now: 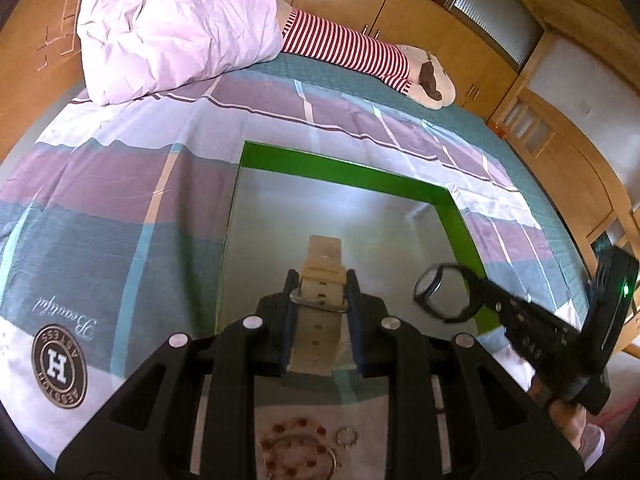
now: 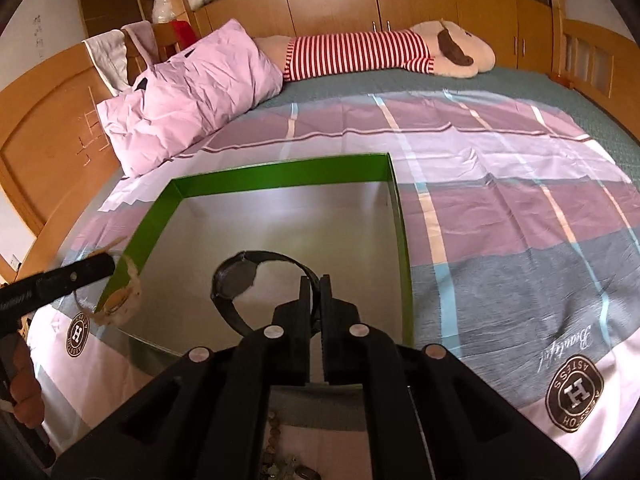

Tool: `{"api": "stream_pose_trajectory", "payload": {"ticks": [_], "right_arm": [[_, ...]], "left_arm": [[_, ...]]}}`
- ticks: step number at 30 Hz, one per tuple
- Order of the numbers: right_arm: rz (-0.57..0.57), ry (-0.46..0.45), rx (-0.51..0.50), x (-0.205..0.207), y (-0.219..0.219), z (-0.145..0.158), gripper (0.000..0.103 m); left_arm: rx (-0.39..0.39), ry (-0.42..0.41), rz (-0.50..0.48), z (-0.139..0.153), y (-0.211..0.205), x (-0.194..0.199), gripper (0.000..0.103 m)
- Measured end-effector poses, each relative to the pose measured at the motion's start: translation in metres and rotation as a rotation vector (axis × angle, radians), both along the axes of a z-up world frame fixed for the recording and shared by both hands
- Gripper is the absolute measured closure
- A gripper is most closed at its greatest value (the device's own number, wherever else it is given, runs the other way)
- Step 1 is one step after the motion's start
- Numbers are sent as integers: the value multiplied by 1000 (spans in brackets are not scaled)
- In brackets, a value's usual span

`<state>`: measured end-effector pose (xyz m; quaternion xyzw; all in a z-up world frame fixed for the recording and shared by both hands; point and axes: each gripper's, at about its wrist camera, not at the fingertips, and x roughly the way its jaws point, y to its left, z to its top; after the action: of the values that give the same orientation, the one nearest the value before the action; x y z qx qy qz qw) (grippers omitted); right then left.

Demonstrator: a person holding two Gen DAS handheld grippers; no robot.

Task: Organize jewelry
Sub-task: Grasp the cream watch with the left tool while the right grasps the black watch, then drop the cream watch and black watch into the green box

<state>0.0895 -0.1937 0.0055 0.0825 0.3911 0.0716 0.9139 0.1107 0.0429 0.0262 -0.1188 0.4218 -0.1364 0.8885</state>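
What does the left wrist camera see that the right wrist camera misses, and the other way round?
Only the left view shows the red-beaded bracelet and small silver ring lying on the bedsheet. Only the right view shows the white cloth draped over the wooden headboard. Both show the green-rimmed open box, the cream watch pinched in the left claw, and the black watch pinched in the right claw.

Home bedroom: bed point(image 2: 500, 168), pillow point(image 2: 192, 100), wardrobes point(image 2: 332, 0).
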Motion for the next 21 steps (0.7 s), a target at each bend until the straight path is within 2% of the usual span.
{"api": "stream_pose_trajectory", "payload": {"ticks": [1,2,3,5,6,7,10,12,14,16,18,21], "right_arm": [[0,-1,5,-1,-1,1,96],[-3,-4,15,-3,-4,4,90],[-5,-5,25,-4,-5,6,86],[-10,-11,61,-10,-11,15,66],[-7,-9,81,-17,-15,19,62],[2,-3,89,-21,-16,22,60],[37,54,79,-40,-17,22,60],[74,119,73,-50,-14,13,60],[115,205,75,-59,-7,-4,60],[159,270,59,-64,6,-20,60],[217,302,8,-67,25,-31,60],[272,323,-53,-69,45,-42,60]], "left_arm": [[1,2,8,-1,0,3,80],[4,4,18,-3,0,4,80],[14,2,36,-3,1,3,76],[30,8,44,-1,2,-1,62],[34,8,46,1,2,-6,54],[36,6,48,4,3,-11,52],[61,19,36,9,6,-32,50],[118,57,32,5,6,-50,49],[163,93,39,-6,8,-64,49],[176,145,33,-22,11,-77,49],[173,206,38,-39,14,-84,48],[189,255,36,-54,12,-85,45]]}}
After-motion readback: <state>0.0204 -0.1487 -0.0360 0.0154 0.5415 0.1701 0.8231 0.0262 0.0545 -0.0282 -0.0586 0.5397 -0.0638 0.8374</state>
